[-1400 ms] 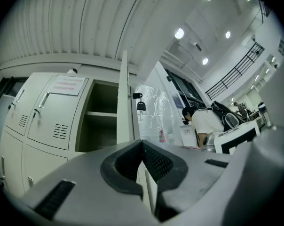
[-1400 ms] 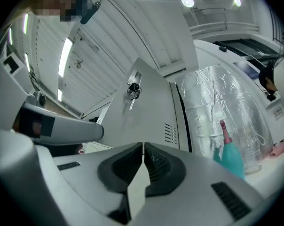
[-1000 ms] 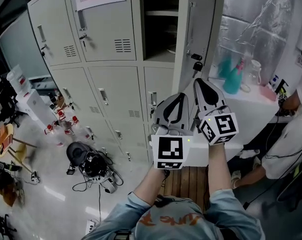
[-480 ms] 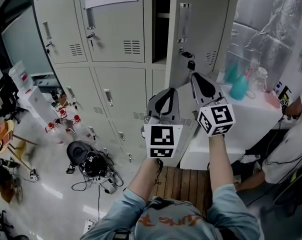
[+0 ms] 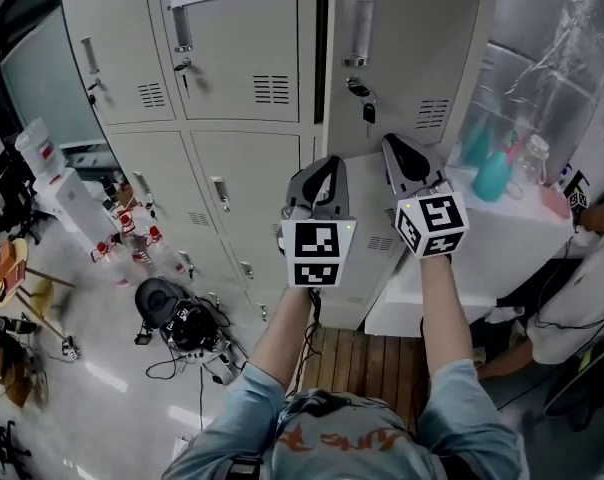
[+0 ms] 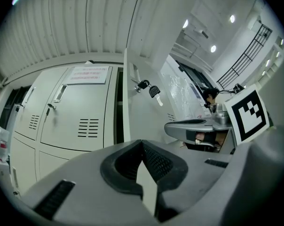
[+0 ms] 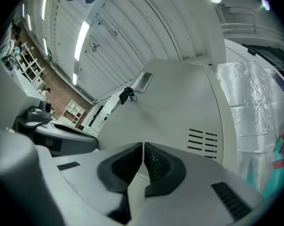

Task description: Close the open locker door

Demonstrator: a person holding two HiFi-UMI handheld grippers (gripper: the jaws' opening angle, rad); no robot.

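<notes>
The grey locker door [image 5: 407, 63] in the upper row stands almost flush, with only a narrow dark gap [image 5: 322, 58] along its left edge. A key [image 5: 366, 106] hangs from its lock under the handle [image 5: 359, 23]. My right gripper [image 5: 395, 150] is shut and empty, its tip at the door's lower face; the vented door [image 7: 179, 112] fills the right gripper view. My left gripper [image 5: 318, 171] is shut and empty, below the gap. In the left gripper view the door's edge [image 6: 126, 102] and the key [image 6: 152, 90] show ahead.
Closed lockers [image 5: 232, 68] fill the wall to the left. A white counter [image 5: 502, 223] with teal bottles [image 5: 492, 173] stands right of the door, and a person [image 5: 582, 298] is beside it. A bag with cables [image 5: 177, 323] and several bottles [image 5: 132, 243] lie on the floor at left.
The door has swung from wide open, with the shelf inside showing, to nearly shut. Both grippers moved forward and up with it, the right one staying on the door.
</notes>
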